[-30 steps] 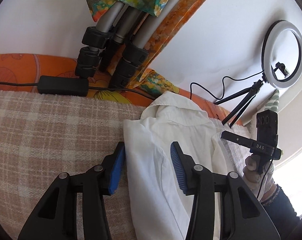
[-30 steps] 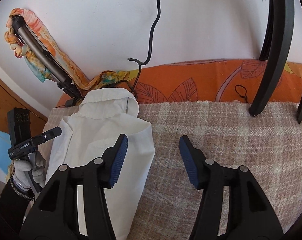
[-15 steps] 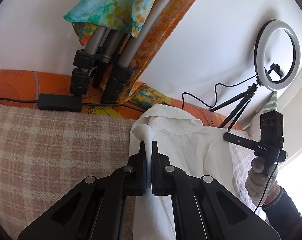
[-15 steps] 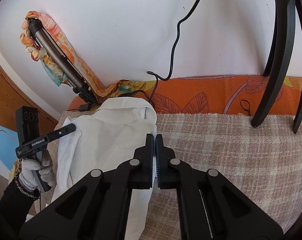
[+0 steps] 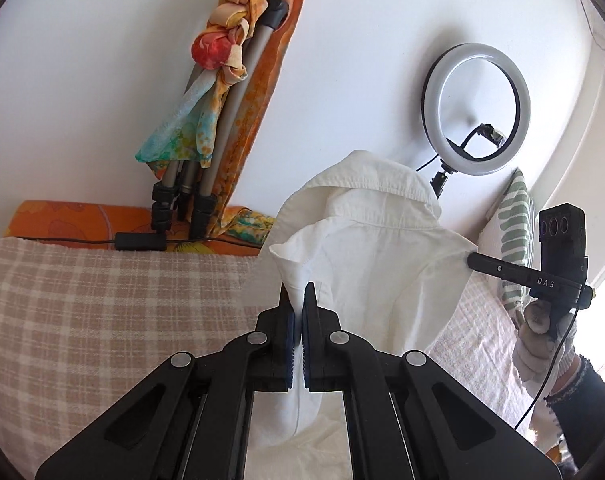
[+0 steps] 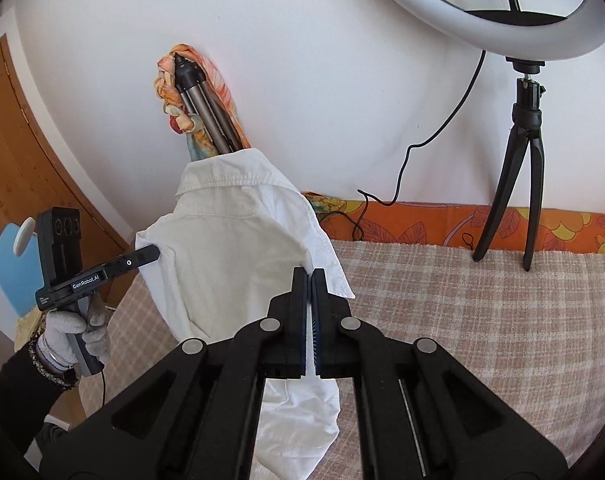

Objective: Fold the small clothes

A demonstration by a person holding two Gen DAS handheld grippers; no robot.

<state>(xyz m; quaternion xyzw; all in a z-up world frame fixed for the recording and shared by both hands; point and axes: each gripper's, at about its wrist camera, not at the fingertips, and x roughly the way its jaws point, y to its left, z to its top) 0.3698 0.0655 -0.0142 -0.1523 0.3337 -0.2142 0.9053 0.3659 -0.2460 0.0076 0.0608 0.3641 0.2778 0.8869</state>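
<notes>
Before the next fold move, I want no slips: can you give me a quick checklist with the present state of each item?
1. Left gripper shut on the white shirt: ok.
2. Right gripper shut on the shirt's other edge: ok.
3. Collar up, shirt hanging between both grips: ok.
4. Lower hem clear of the checked blanket: cannot tell.
5. Ring light and tripod close behind: not ok, mind the swing.
</notes>
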